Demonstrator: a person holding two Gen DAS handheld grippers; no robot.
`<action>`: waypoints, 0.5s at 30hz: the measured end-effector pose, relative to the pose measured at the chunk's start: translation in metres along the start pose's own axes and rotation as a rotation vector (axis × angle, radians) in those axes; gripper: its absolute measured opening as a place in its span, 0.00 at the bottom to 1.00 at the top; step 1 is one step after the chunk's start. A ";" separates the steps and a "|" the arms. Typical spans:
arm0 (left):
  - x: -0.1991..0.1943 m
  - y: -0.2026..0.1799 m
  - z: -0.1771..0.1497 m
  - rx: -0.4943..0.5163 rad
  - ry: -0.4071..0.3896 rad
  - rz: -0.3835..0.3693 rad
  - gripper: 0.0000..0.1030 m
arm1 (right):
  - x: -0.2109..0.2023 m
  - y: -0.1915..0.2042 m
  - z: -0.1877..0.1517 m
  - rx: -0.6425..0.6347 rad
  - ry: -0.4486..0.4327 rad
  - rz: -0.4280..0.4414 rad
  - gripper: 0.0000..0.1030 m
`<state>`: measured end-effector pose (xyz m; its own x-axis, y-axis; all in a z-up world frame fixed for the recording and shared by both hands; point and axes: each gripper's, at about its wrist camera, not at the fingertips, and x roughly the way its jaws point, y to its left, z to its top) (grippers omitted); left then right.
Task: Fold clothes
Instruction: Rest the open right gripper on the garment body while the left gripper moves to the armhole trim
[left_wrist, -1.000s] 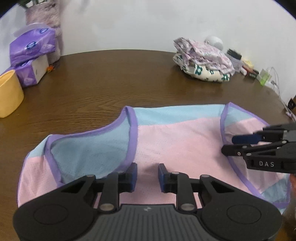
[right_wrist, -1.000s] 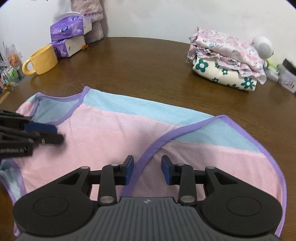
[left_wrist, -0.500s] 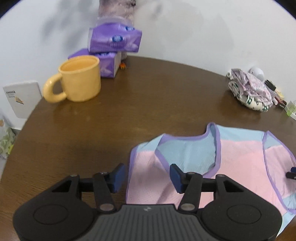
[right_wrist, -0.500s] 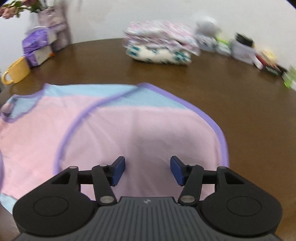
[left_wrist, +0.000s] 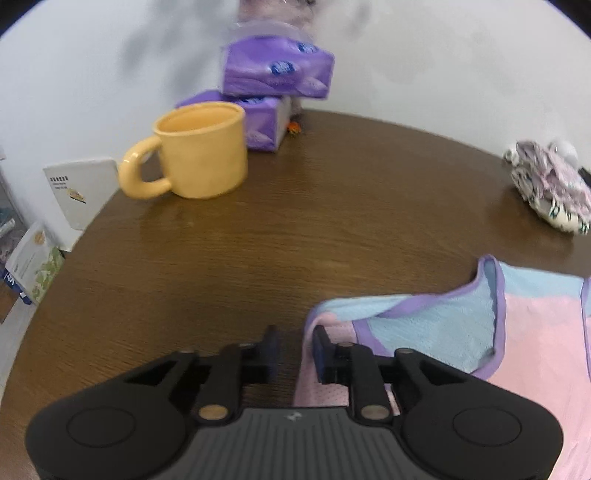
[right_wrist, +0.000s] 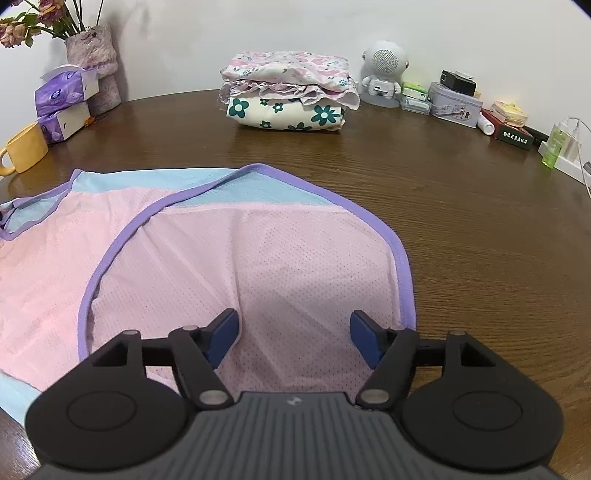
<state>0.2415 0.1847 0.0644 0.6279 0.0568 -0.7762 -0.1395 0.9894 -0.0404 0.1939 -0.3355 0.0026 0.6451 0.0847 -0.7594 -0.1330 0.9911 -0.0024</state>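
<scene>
The pink garment (right_wrist: 207, 266) is being left unfolded; its edge is being closed on by the left gripper (left_wrist: 295, 350), nothing is being held by the widening right gripper (right_wrist: 293, 336).

A round, dark-brown wooden table (right_wrist: 461, 206) is spreading out ahead of both grippers, its grain catching a soft sheen. A plain white wall (right_wrist: 184, 44) is rising behind its far edge. Off the table's rim, far to the left of the left gripper, pale boxes (left_wrist: 79, 192) are leaning low against the wall.
</scene>
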 end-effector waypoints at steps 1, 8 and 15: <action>-0.004 0.001 0.001 0.001 -0.014 -0.012 0.31 | 0.000 0.000 0.000 0.000 0.000 -0.001 0.67; -0.009 -0.036 0.008 0.170 -0.015 -0.081 0.43 | 0.001 0.000 -0.001 0.007 -0.007 -0.003 0.70; 0.011 -0.062 0.007 0.226 0.020 -0.038 0.25 | 0.001 -0.002 -0.002 0.012 -0.015 -0.007 0.74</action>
<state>0.2628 0.1244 0.0627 0.6136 0.0190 -0.7894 0.0605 0.9956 0.0710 0.1932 -0.3374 0.0000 0.6570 0.0787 -0.7498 -0.1194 0.9929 -0.0004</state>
